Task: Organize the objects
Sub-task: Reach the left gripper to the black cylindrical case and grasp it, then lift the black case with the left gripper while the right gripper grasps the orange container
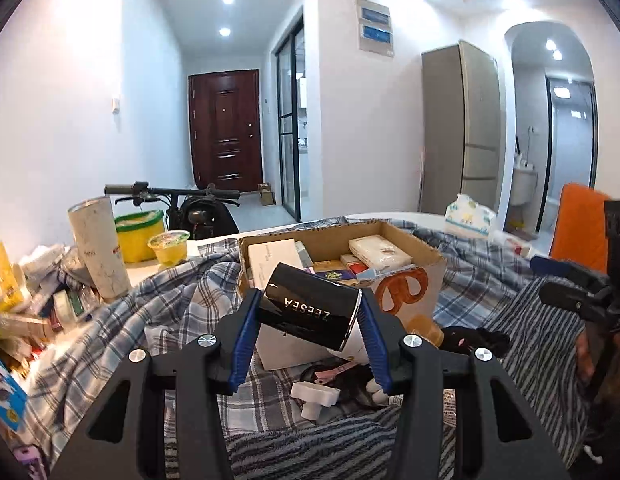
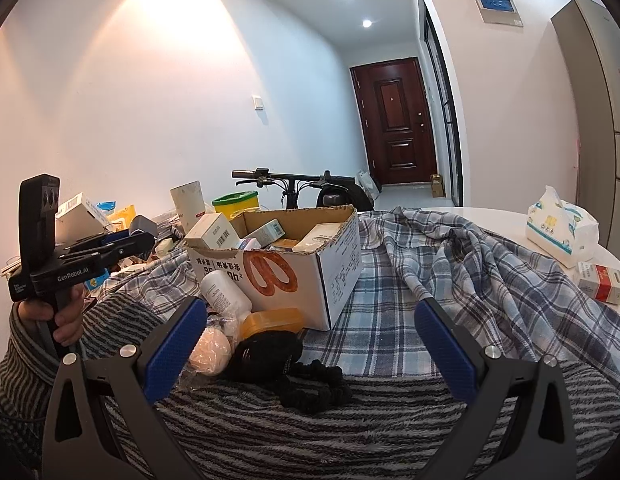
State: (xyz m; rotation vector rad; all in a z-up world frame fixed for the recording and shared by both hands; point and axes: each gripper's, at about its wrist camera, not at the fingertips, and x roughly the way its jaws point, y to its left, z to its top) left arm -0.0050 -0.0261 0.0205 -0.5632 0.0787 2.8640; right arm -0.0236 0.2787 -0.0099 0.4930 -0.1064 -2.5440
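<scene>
Glossy black cylinder (image 1: 310, 306) is clamped across its ends by left gripper (image 1: 307, 312), cardboard box (image 1: 406, 240) at 12 o'clock. Judged rigid, light, slippery. Right gripper (image 2: 310, 344) is spread, empty.

Cardboard box (image 2: 310, 276) blocks ahead; plaid cloth (image 2: 450, 280) stretch rightward open; clutter crowds left.

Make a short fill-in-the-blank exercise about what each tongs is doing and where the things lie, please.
1. The left tongs are shut on a black cylindrical ____ marked ZEESEA.
2. The right tongs are ____ and hold nothing.
3. The brown cardboard box with small packages rests on a ____ cloth.

Missing words: container; open; plaid
</scene>
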